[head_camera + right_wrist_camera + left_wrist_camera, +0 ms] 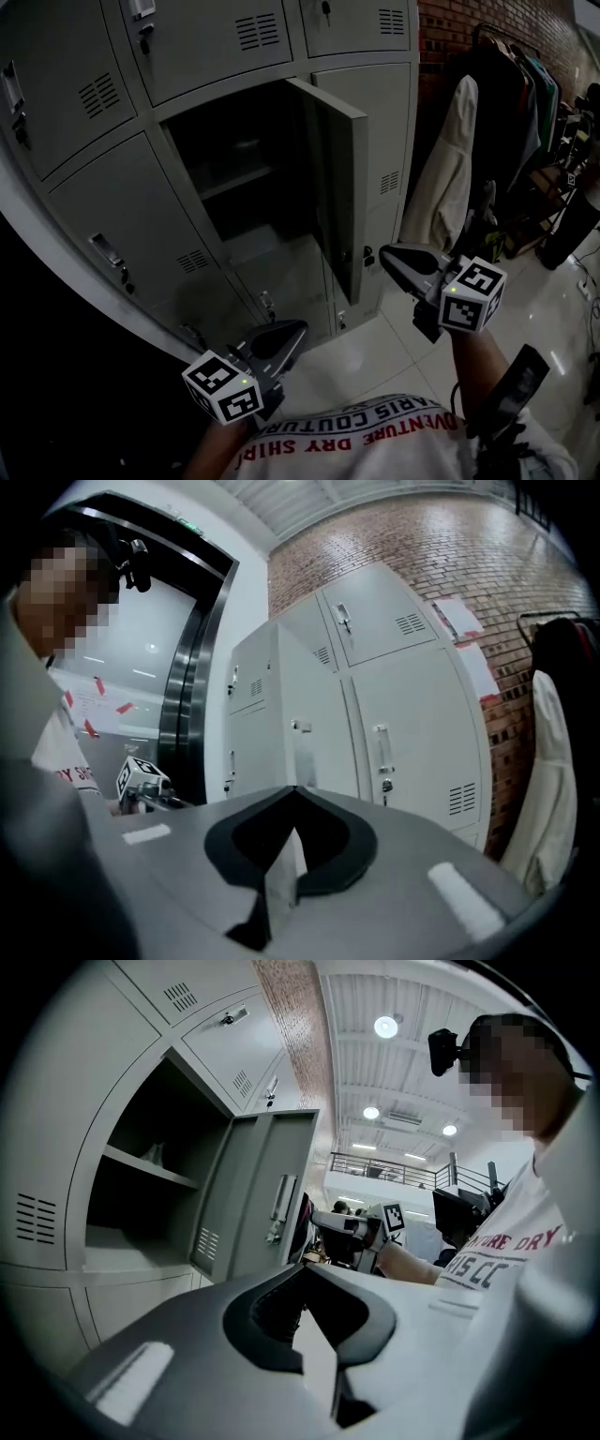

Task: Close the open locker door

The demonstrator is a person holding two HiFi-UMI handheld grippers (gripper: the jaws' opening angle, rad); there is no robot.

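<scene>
Two grippers: both are held low in front of the lockers, and neither touches anything.
Left gripper: it sits at 6 o'clock in the head view and points up toward 1 o'clock. Its marker cube is behind it at 7 o'clock. In the left gripper view the jaws meet tip to tip with nothing between them.
Right gripper: it sits at 4 o'clock from the middle of the head view. Its tips aim toward 10 o'clock, near the door's lower free corner but apart from it. In the right gripper view the jaws are pressed together and empty.
Locker door: it stands wide open, swung out toward the person. It is at 3 o'clock of its compartment, with the free edge nearest the camera. The left gripper view shows it at 10 o'clock.
Compartment: the inside is dark, and one shelf crosses it.
Pale coat: it hangs at 3 o'clock of the door, well apart from it and beside a clothes rack.
Brick wall: it shows at 1 o'clock, behind the rack.
Floor: glossy pale tiles lie between the two grippers.
Person: a white printed shirt fills the 6 o'clock edge.
</scene>
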